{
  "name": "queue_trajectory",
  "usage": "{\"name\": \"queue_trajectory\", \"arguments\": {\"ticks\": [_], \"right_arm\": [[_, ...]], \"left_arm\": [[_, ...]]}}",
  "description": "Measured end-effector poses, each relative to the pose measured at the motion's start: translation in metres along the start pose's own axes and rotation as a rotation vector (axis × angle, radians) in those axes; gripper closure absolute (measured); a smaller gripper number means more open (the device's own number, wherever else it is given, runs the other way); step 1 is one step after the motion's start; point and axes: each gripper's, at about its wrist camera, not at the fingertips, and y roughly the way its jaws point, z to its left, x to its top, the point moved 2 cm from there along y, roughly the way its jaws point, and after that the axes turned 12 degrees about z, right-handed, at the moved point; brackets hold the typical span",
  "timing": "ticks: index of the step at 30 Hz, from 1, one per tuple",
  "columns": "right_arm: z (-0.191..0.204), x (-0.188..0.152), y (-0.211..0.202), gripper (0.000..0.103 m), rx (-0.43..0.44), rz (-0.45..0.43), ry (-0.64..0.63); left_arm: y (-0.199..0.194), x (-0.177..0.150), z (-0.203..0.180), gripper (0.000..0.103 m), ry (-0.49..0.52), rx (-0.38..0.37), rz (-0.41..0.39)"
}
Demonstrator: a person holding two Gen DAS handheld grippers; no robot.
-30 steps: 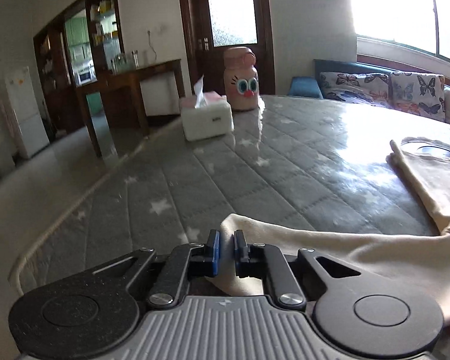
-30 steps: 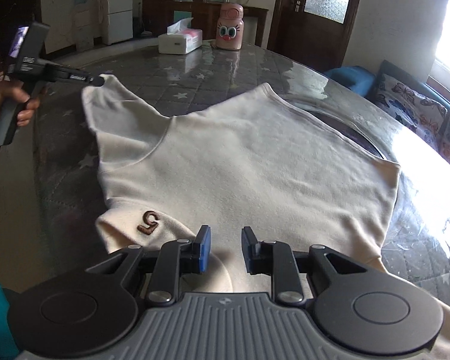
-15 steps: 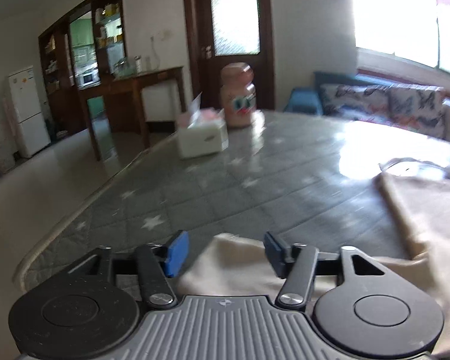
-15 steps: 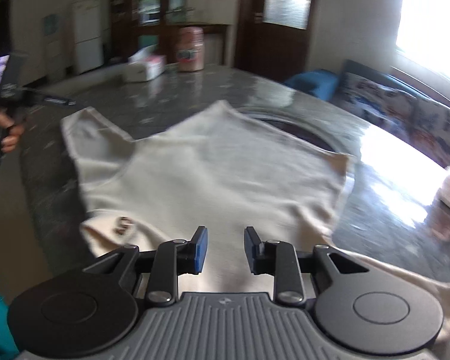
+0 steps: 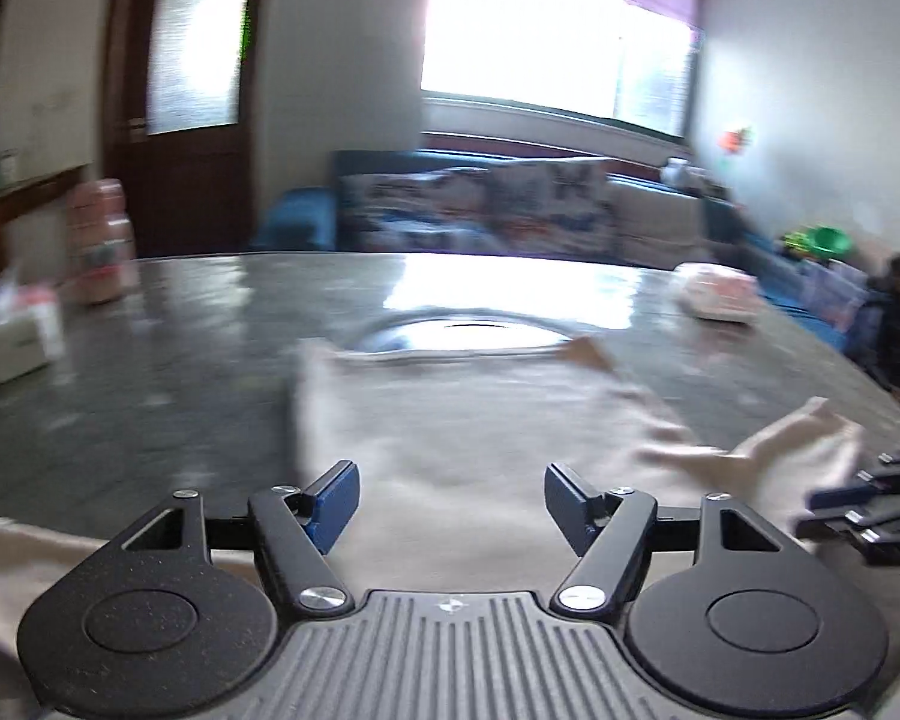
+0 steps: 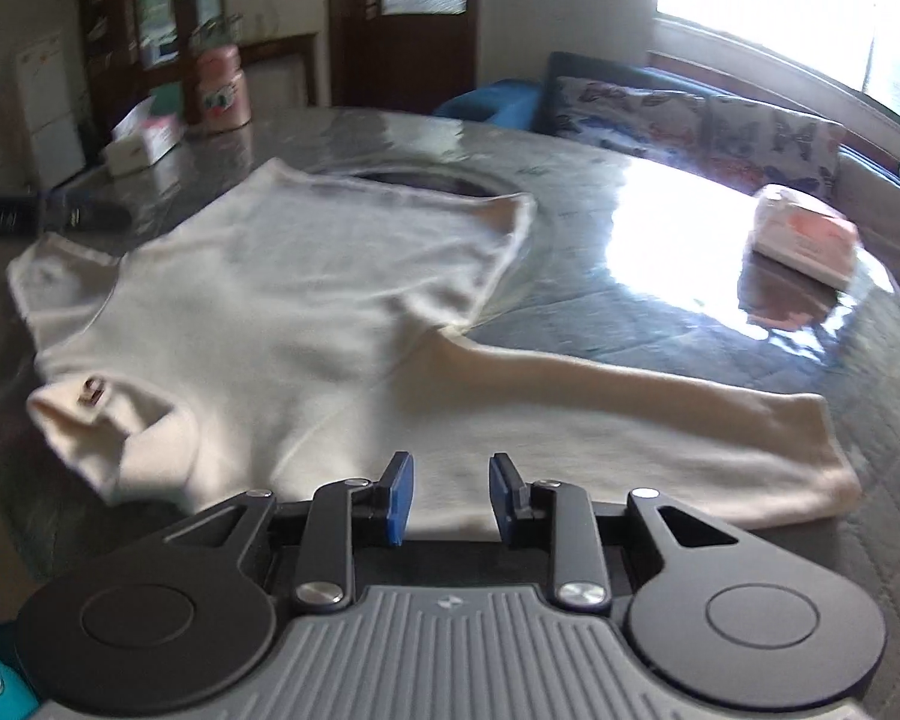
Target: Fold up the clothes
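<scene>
My left claw (image 5: 448, 501) is opening over the cream sweater (image 6: 282, 312), gripping nothing. The sweater lies flat on the grey bench (image 6: 690, 312), one sleeve toward three o'clock. My right claw (image 6: 446, 495) hangs part open, empty.

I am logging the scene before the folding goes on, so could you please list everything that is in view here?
sweater: one, cream, spread flat on the table, one sleeve stretched out to the right.
table: one, grey with a star pattern, glossy, under everything.
pink bottle: one, far left of the table.
tissue box: one, white and pink, beside the pink bottle.
white packet: one, white and pink, far right of the table.
sofa: one, blue with patterned cushions, under the window.
person: one, dark clothes, far right of the room.
left gripper: black, blue fingers opening over the sweater, nothing between them.
right gripper: black, blue fingers apart above the sweater.
</scene>
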Motion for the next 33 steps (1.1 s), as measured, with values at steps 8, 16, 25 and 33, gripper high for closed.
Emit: {"name": "queue_trajectory", "arguments": {"ticks": [8, 16, 25, 33], "right_arm": [[-0.050, -0.012, 0.005, 0.076, -0.090, -0.008, 0.181], [-0.087, -0.015, -0.005, 0.076, -0.145, -0.055, 0.275], [-0.151, -0.027, 0.001, 0.076, -0.270, -0.058, 0.493], [-0.163, -0.028, 0.012, 0.076, -0.237, -0.075, 0.556]], "left_arm": [[0.029, -0.008, -0.074, 0.026, 0.116, -0.144, 0.060], [0.039, -0.026, -0.106, 0.025, 0.217, -0.161, 0.114], [0.044, -0.033, -0.109, 0.020, 0.214, -0.146, 0.150], [0.042, -0.029, -0.113, 0.017, 0.220, -0.139, 0.137]]}}
